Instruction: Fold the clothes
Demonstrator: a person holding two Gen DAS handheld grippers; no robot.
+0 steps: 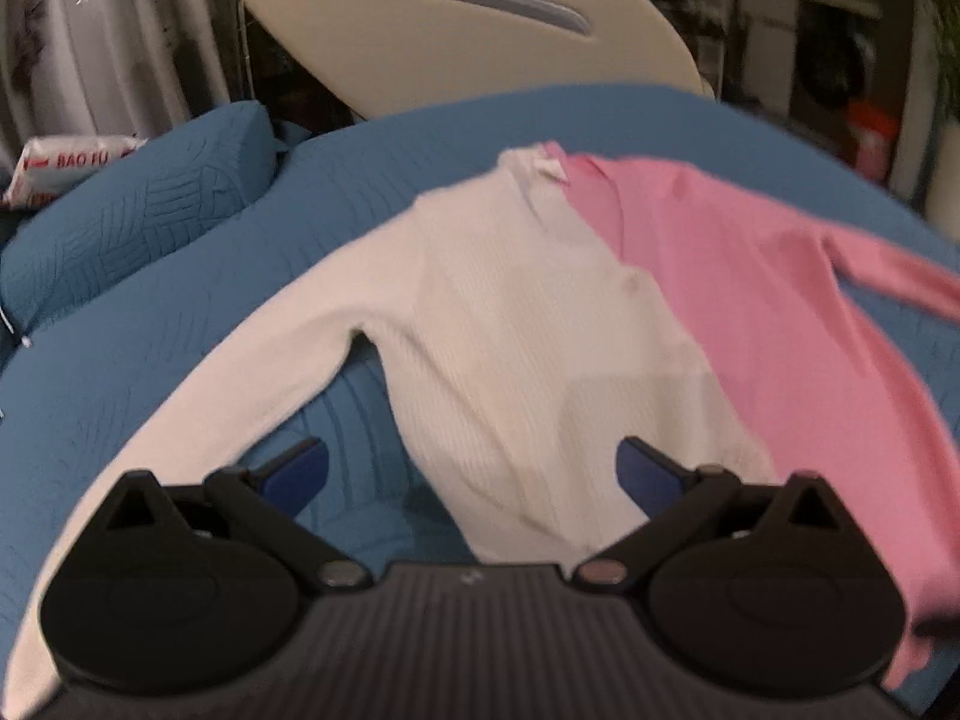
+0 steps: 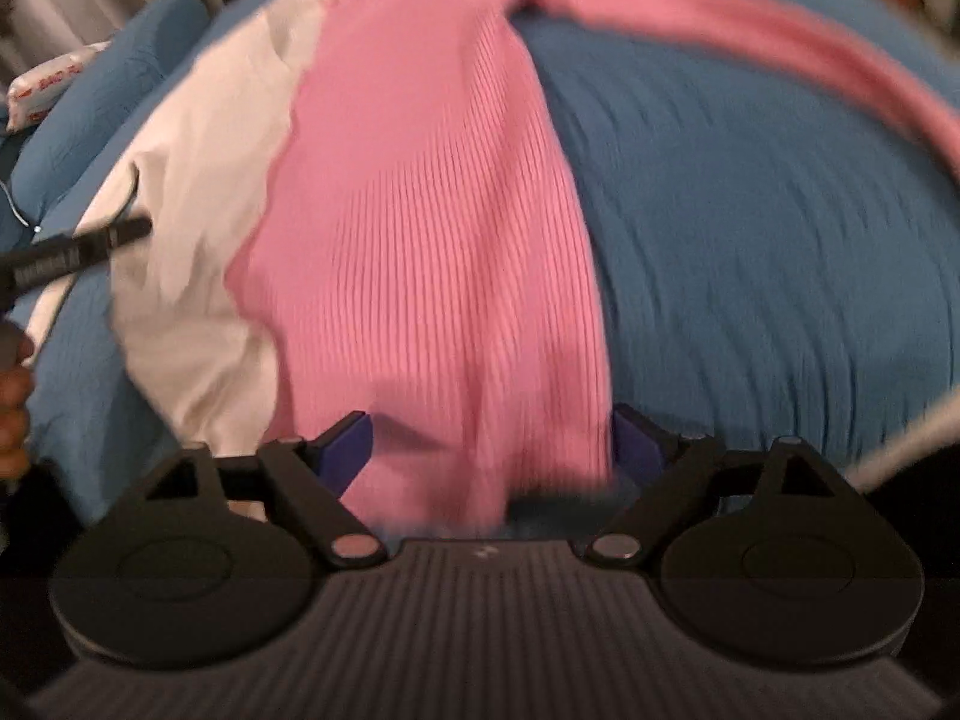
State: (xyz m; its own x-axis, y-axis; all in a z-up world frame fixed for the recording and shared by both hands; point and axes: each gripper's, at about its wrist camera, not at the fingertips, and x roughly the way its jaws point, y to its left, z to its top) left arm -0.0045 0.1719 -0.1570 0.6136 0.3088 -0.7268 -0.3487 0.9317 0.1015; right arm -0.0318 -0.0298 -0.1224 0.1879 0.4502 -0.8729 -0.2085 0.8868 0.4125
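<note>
A ribbed long-sleeved top, half white (image 1: 516, 324) and half pink (image 1: 768, 300), lies spread flat on a blue quilted bedcover (image 1: 198, 312). My left gripper (image 1: 474, 474) hovers open over the white half's lower hem, blue pads wide apart, nothing between them. In the right wrist view the pink half (image 2: 420, 228) fills the middle, with the white half (image 2: 198, 240) to its left. My right gripper (image 2: 492, 450) is open, its pads on either side of the pink hem. The pink sleeve (image 2: 750, 36) stretches to the far right. The left gripper's finger (image 2: 84, 246) shows at the left edge.
A blue pillow (image 1: 132, 222) lies at the far left with a white printed package (image 1: 66, 168) behind it. A cream oval board (image 1: 468, 30) leans beyond the bed. A hand (image 2: 15, 414) shows at the left edge. Cluttered shelves (image 1: 840, 30) stand far right.
</note>
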